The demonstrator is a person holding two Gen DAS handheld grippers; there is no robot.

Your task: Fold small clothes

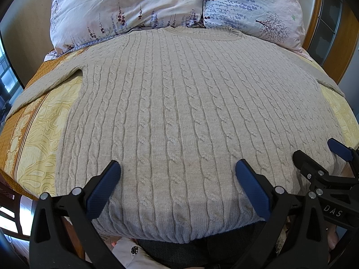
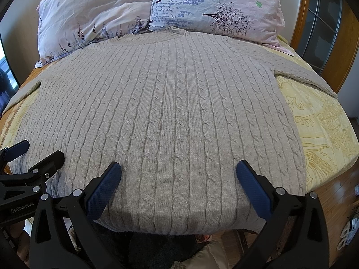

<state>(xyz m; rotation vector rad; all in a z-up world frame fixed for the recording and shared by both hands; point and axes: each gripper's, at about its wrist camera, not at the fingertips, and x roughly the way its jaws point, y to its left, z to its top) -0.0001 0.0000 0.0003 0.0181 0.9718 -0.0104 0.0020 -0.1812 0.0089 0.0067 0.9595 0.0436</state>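
Observation:
A beige cable-knit sweater (image 1: 179, 103) lies flat on the bed, collar at the far end by the pillows, both sleeves spread out to the sides, hem hanging over the near edge. It also fills the right wrist view (image 2: 166, 112). My left gripper (image 1: 178, 168) is open and empty above the hem, left of centre. My right gripper (image 2: 179, 168) is open and empty above the hem, right of centre. The right gripper shows at the right edge of the left wrist view (image 1: 318, 157), and the left gripper shows at the left edge of the right wrist view (image 2: 40, 154).
Two floral pillows (image 1: 134, 6) (image 2: 215, 9) lie at the head of the bed. A yellow patterned bedsheet (image 2: 323, 121) shows on both sides of the sweater. A wooden headboard frame (image 2: 303, 18) stands at the right. Wooden floor (image 2: 336, 192) lies beyond the bed's right edge.

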